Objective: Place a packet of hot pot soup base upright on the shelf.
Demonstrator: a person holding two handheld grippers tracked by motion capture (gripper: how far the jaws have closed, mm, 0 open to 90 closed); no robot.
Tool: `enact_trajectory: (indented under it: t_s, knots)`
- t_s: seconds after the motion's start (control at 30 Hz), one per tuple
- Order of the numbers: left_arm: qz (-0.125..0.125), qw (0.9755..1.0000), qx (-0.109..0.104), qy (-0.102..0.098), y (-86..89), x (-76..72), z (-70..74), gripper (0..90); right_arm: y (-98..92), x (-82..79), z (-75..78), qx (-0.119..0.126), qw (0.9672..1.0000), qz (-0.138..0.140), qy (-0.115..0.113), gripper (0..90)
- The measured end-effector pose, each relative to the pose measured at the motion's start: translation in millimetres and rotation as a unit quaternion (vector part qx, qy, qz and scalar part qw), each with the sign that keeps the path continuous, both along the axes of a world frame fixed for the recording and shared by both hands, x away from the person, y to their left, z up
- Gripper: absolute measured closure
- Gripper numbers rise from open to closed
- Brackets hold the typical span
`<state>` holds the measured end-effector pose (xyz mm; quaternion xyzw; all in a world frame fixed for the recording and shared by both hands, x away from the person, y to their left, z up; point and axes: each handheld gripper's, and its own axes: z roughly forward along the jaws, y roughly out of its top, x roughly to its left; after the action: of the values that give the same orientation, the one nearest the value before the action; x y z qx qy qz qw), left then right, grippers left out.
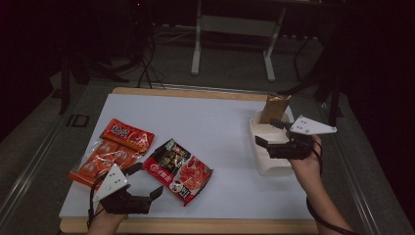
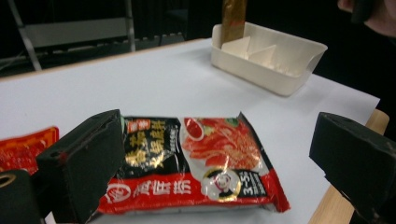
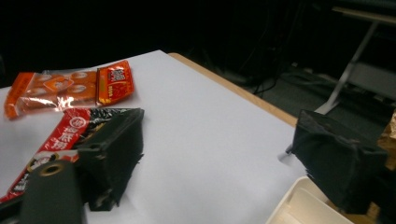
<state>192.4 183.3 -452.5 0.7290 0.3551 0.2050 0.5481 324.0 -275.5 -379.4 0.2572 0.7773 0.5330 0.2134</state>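
A red and black food packet (image 1: 178, 169) lies flat near the middle of the white board (image 1: 215, 117). My left gripper (image 1: 147, 180) hovers at its near left end, open; in the left gripper view the packet (image 2: 205, 158) lies ahead between the spread jaws, untouched. My right gripper (image 1: 266, 132) is open above the white tray (image 1: 266, 166) at the right, with nothing between its fingers. A brown packet (image 1: 274, 107) stands upright at the tray's far end. In the right gripper view the gripper (image 3: 224, 158) faces across the board, with the tray's corner (image 3: 303, 205) below.
An orange packet (image 1: 98, 161) and a smaller red packet (image 1: 127, 134) lie overlapping at the board's left. The wooden table edge (image 1: 195, 226) runs along the front. A metal stand (image 1: 235, 24) and cables sit on the dark floor beyond the table.
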Motion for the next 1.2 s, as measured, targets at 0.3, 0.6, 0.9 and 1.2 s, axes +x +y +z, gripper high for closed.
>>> enact_trajectory:
  t_s: [0.3, 0.6, 0.9, 1.2]
  knots:
    - [0.013, 0.9999, 0.008, 0.006, 6.2, 7.1, 14.2, 3.7, 4.5, -31.1, -6.9, 0.013, 0.9989, 0.044, -0.012, 15.1]
    - [0.02, 0.9996, 0.014, 0.011, 11.4, 18.6, 22.5, 3.4, 6.1, -51.5, -5.5, 0.036, 0.9972, 0.062, -0.02, 12.0]
    - [0.059, 0.9964, 0.045, 0.042, 11.8, 40.5, 18.9, 4.7, 6.5, -64.2, -4.1, 0.063, 0.996, 0.059, -0.024, 10.6]
    - [0.108, 0.9902, 0.053, 0.071, 10.9, 67.3, -0.4, 12.6, 4.3, -70.8, -4.7, 0.066, 0.9951, 0.069, -0.025, 13.0]
